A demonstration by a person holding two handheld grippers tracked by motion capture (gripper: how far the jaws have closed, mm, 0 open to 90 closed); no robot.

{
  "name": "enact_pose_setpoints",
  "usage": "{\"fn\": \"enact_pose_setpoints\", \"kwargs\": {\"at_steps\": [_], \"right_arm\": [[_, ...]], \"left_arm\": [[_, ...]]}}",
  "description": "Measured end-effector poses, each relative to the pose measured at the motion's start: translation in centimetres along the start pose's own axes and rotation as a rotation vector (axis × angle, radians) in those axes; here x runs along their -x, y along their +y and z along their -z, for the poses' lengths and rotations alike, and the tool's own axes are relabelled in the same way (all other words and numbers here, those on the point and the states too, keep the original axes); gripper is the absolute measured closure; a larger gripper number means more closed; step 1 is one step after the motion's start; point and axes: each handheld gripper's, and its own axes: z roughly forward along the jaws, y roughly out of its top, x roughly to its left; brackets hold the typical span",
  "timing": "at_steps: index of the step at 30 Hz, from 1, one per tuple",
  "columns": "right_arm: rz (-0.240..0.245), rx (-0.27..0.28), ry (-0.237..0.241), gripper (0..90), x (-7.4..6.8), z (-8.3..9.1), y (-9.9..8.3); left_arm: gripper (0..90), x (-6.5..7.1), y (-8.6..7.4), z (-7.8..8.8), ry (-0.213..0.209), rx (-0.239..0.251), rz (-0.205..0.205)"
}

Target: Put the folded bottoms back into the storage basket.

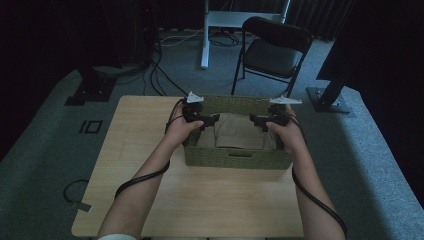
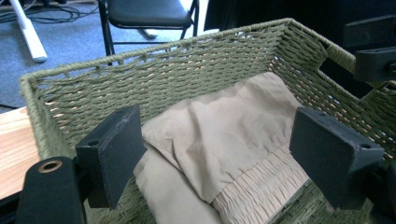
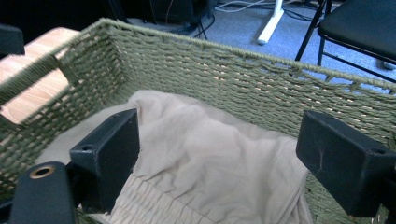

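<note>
Left gripper point(image 1: 209, 120): we are holding it released, jaws apart.
Right gripper point(image 1: 258, 120): we are keeping it released too.
Beige garment point(image 2: 224, 140): lying beneath both grippers inside the woven basket point(image 1: 235, 159).

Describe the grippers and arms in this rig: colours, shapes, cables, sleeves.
Both the left gripper and the right gripper are black, each topped by a pale grey three-cornered plate. The jaws end in flat, blocky black pads with small screw holes. A thick black cable trails along each forearm. Forearms are bare; a white sleeve edge shows at the left elbow.
</note>
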Motion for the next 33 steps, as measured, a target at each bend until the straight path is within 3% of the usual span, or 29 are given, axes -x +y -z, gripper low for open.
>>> {"fn": "enact_pose_setpoints", "kwargs": {"at_steps": [6,13,14,19,26,33], "right_arm": [[0.005,0.030,0.016,13.2,-0.4,1.8,-0.1],[0.017,0.047,0.031,13.2,-0.8,3.2,-0.7],[0.030,0.055,0.037,13.2,-1.1,4.1,-1.2],[0.048,0.061,0.041,13.2,-1.3,5.0,-2.0],[0.062,0.066,0.060,12.9,-1.8,6.3,-3.9],[0.066,0.081,0.100,12.7,-2.3,7.6,-5.9]], "left_arm": [[18.9,-0.1,-0.6,1.9,0.028,0.012,-0.002],[18.9,0.1,-1.0,3.6,0.026,0.035,-0.017],[18.3,0.1,-1.1,3.9,0.023,0.036,-0.017],[18.1,0.3,-1.9,5.2,0.008,0.062,-0.014],[18.0,0.5,-3.4,6.5,0.035,0.052,-0.042],[17.7,-0.3,-4.9,7.8,0.067,0.035,-0.023]]}}
